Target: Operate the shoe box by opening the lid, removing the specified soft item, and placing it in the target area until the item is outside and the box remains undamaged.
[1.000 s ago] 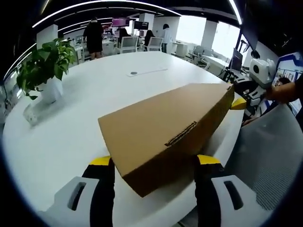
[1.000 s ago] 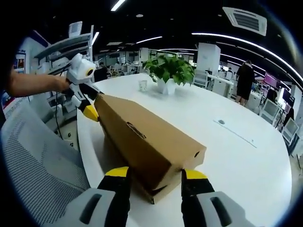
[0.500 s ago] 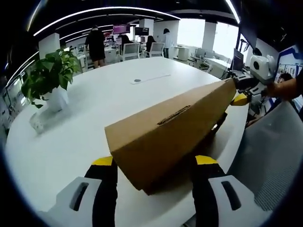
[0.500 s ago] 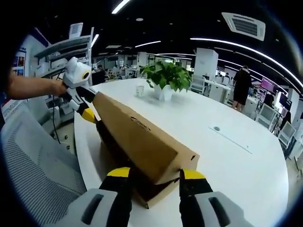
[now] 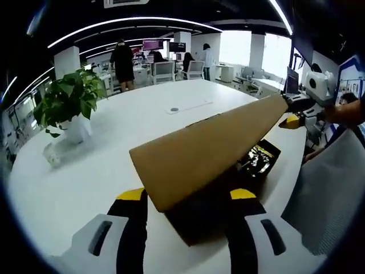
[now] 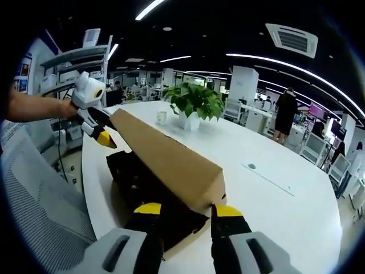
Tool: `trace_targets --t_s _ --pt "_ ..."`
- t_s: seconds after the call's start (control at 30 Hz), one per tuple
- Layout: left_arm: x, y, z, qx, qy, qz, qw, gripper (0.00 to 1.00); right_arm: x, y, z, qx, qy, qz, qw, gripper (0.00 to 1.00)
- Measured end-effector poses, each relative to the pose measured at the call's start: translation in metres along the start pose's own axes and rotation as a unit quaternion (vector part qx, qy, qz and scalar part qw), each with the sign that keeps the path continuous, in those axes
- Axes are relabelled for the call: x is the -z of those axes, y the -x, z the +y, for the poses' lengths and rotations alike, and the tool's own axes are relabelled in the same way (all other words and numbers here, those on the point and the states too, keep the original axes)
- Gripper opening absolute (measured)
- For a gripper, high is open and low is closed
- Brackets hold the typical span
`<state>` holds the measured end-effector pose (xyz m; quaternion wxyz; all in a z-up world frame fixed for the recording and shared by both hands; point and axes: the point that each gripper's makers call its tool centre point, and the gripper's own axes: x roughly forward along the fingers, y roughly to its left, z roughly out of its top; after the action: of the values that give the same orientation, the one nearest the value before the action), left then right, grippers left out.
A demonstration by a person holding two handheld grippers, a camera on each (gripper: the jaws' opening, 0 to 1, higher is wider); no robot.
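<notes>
both grippers [image 5: 185,197] [image 6: 182,212] pinched lid [image 5: 199,154] ends, lid raised off box [image 6: 142,191]; dark contents showed; soft item not yet removed.

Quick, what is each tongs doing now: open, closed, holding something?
Left tongs: gripping one end of the raised cardboard lid.
Right tongs: gripping the lid's other end.

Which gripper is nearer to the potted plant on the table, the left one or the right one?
Left. The left gripper holds the lid end nearest the potted plant; the right gripper holds the opposite end, far across the table.
</notes>
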<state>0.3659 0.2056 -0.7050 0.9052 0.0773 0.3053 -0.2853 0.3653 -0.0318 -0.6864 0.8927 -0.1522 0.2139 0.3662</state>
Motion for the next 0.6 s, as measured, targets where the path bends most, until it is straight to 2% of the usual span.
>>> trace_targets --t_s 0.6 --pt "-0.027 -0.002 0.025 -0.031 0.01 -0.029 0.999 0.34 -0.023 -0.009 -0.023 0.025 0.005 -0.019 0.9995 0.23"
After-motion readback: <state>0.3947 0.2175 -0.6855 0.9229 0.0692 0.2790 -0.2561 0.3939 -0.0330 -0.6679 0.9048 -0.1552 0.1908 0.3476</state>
